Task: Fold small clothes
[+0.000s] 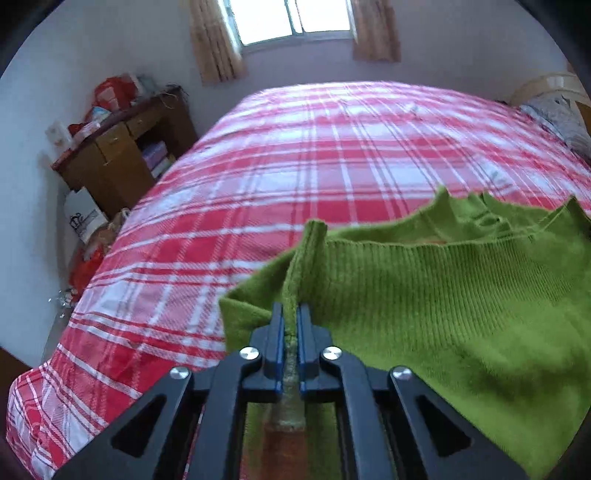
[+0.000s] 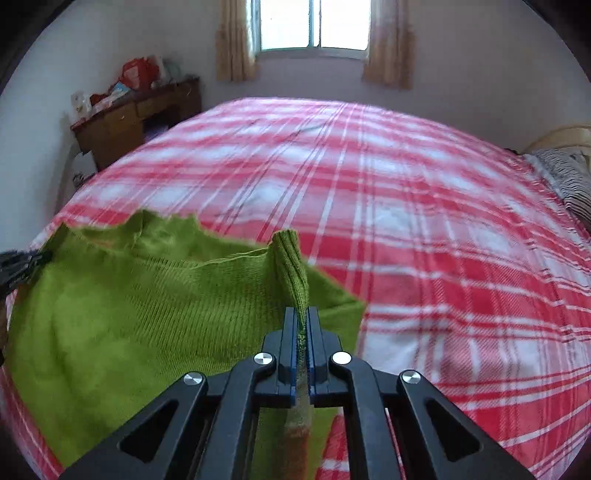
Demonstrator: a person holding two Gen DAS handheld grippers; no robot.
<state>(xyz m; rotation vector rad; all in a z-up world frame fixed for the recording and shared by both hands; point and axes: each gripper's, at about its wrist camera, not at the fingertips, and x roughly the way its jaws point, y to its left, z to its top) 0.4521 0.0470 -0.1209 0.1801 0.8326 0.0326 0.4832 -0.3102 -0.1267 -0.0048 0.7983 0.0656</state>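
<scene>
A green knitted sweater (image 1: 424,295) is held up over a bed (image 1: 295,155) covered with a red and white plaid sheet. The left gripper (image 1: 290,314) is clenched on a pinched ridge of the sweater's left edge, the fabric standing up in a narrow fold between its black fingers (image 1: 275,332). The right gripper (image 2: 302,317) is clenched the same way on the sweater's (image 2: 147,295) right edge, a ribbed fold rising just ahead of its fingers (image 2: 317,332). The cloth stretches between the two grippers, its upper hem wavy and sagging. The knit is finely ribbed and soft-looking. Beyond the bed (image 2: 406,184) are a brown wooden desk (image 1: 122,147) piled with clutter, a window (image 2: 314,26) with beige curtains, and a striped pillow (image 2: 569,177).
</scene>
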